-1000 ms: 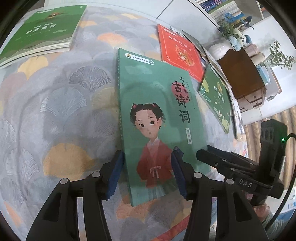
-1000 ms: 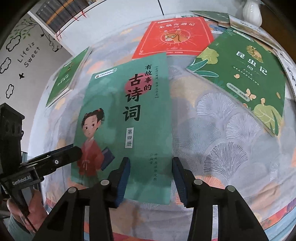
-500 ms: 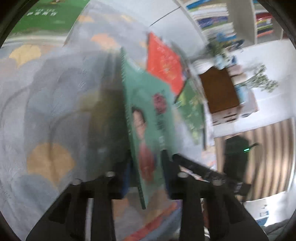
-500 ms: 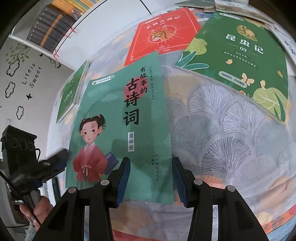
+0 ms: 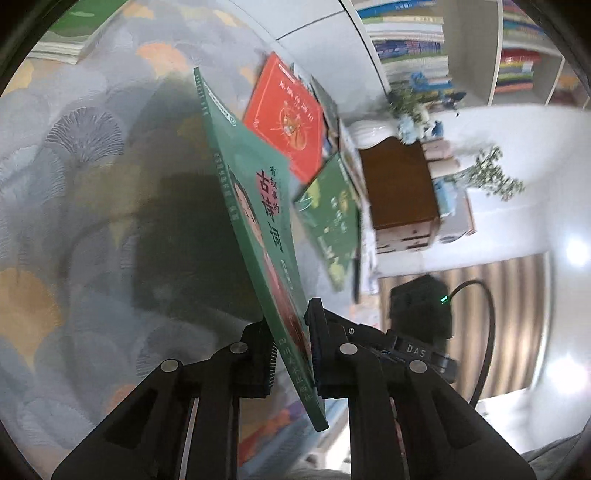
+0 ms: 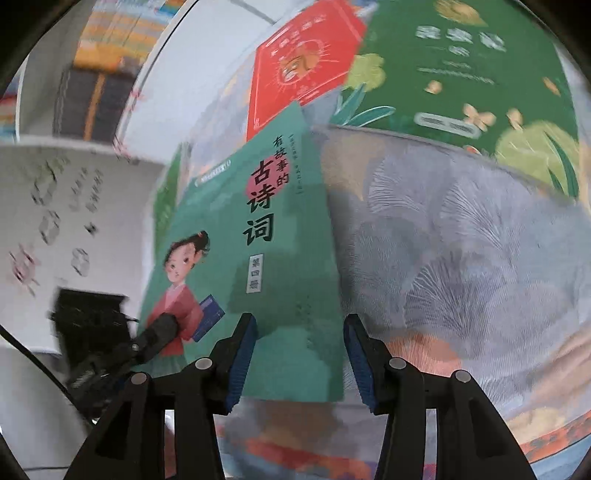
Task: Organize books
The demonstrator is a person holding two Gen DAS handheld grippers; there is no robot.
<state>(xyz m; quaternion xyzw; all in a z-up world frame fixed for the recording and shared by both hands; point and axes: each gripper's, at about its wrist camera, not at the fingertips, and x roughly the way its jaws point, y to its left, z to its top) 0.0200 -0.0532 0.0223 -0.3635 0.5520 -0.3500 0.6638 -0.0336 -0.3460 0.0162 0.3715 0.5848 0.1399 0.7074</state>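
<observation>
A teal book with a girl on its cover (image 5: 255, 221) stands tilted up off the patterned tablecloth (image 5: 74, 184). My left gripper (image 5: 291, 343) is closing, and its pads press on the book's near corner. In the right wrist view the same book (image 6: 258, 221) faces me. My right gripper (image 6: 301, 354) is opening, and the book's lower right corner lies between its blue pads without touching them. A red book (image 5: 284, 122) and a dark green book (image 5: 332, 218) lie flat beyond it.
Another green book (image 5: 70, 29) lies at the cloth's far left corner. Past the table's right edge stand a brown wooden cabinet (image 5: 399, 188), a white vase of flowers (image 5: 373, 129) and bookshelves (image 5: 406, 37). A striped rug covers the floor.
My left gripper has shut on the teal book and tipped it up from flat onto its edge. My right gripper has shifted along the book's lower edge, and its jaws stand wider.
</observation>
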